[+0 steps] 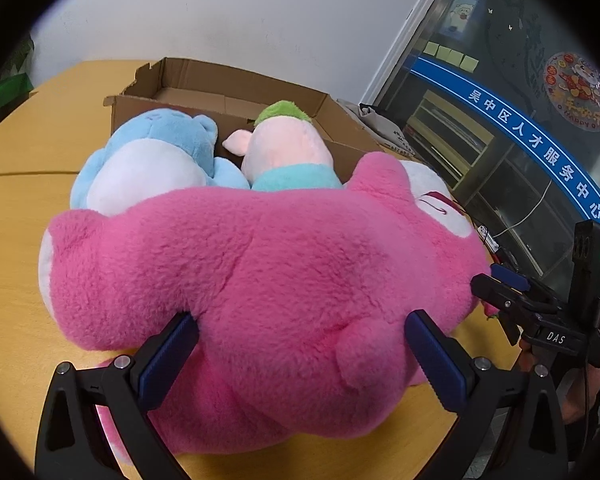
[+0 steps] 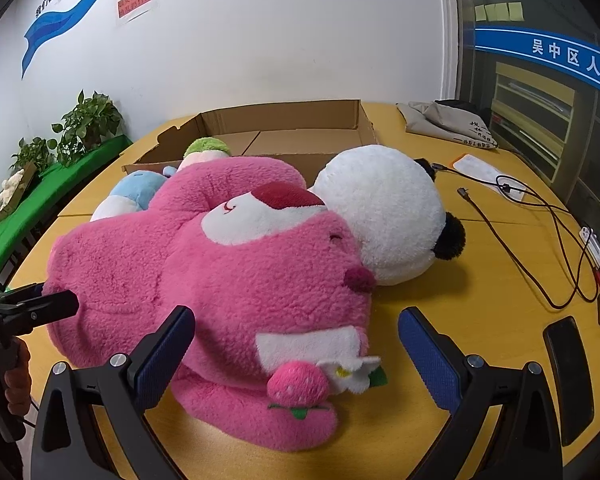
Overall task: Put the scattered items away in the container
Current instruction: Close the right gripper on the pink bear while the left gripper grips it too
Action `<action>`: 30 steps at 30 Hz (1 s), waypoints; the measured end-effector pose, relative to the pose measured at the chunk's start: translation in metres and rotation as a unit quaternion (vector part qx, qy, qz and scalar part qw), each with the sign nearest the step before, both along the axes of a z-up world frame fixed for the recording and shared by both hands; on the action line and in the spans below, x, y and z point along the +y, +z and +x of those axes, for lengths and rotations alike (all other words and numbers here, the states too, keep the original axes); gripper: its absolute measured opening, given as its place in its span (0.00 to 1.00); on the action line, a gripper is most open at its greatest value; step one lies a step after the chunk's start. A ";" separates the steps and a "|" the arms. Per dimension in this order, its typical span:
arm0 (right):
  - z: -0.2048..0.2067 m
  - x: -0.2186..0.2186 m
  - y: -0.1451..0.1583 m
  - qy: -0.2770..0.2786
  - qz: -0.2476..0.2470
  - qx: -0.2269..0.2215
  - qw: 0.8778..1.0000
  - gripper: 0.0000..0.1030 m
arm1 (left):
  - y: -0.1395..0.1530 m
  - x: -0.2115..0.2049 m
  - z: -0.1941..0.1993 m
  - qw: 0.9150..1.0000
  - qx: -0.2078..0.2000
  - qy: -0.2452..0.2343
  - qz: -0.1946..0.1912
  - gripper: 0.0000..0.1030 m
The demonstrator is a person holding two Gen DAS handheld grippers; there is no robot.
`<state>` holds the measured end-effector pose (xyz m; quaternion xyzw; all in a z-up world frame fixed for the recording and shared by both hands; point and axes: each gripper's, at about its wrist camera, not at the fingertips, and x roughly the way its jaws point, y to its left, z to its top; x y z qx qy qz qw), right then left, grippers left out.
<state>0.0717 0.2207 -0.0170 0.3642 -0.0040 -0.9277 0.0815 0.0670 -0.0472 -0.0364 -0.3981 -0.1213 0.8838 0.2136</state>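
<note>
A big pink plush bear (image 1: 284, 264) lies on the yellow table, filling the foreground. My left gripper (image 1: 302, 344) is open, its blue pads straddling the bear's back. My right gripper (image 2: 296, 340) is open around the bear's (image 2: 204, 264) front, near its plush strawberry (image 2: 298, 386). A white panda head (image 2: 384, 208) rests against the bear's face. Behind them lie a blue plush (image 1: 156, 152) and a pink pig plush with a green cap (image 1: 288, 140), leaning on the open cardboard box (image 1: 236, 80). The box (image 2: 284, 116) interior looks bare where it shows.
Black cables (image 2: 540, 216), a white pad (image 2: 480, 168), a power strip (image 2: 592, 244) and a beige cloth bag (image 2: 448, 120) lie on the table's right side. Potted plants (image 2: 88, 120) stand on a green shelf at left. A black chair part (image 2: 568, 376) sits by the right edge.
</note>
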 end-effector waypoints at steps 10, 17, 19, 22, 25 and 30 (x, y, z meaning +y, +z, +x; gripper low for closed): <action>-0.028 0.013 -0.009 0.041 -0.041 -0.019 0.998 1.00 | -0.009 -0.008 -0.012 1.000 -0.011 -0.016 0.017 0.99; -0.051 0.018 -0.032 0.079 -0.098 -0.045 0.991 1.00 | -0.013 -0.012 -0.017 0.999 -0.014 -0.020 0.021 0.85; -0.049 0.014 -0.032 0.083 -0.089 -0.035 0.992 0.98 | -0.015 -0.018 -0.017 0.999 -0.019 -0.017 0.034 0.73; -0.041 0.006 -0.028 0.085 -0.079 -0.020 0.993 0.84 | -0.015 -0.025 -0.015 0.998 -0.030 -0.020 0.047 0.62; -0.030 -0.001 -0.020 0.088 -0.066 -0.008 0.994 0.73 | -0.009 -0.031 -0.011 0.998 -0.030 -0.016 0.045 0.54; -0.012 -0.009 0.008 0.087 -0.070 0.016 0.994 0.66 | 0.028 -0.035 -0.003 0.999 0.000 -0.022 0.033 0.53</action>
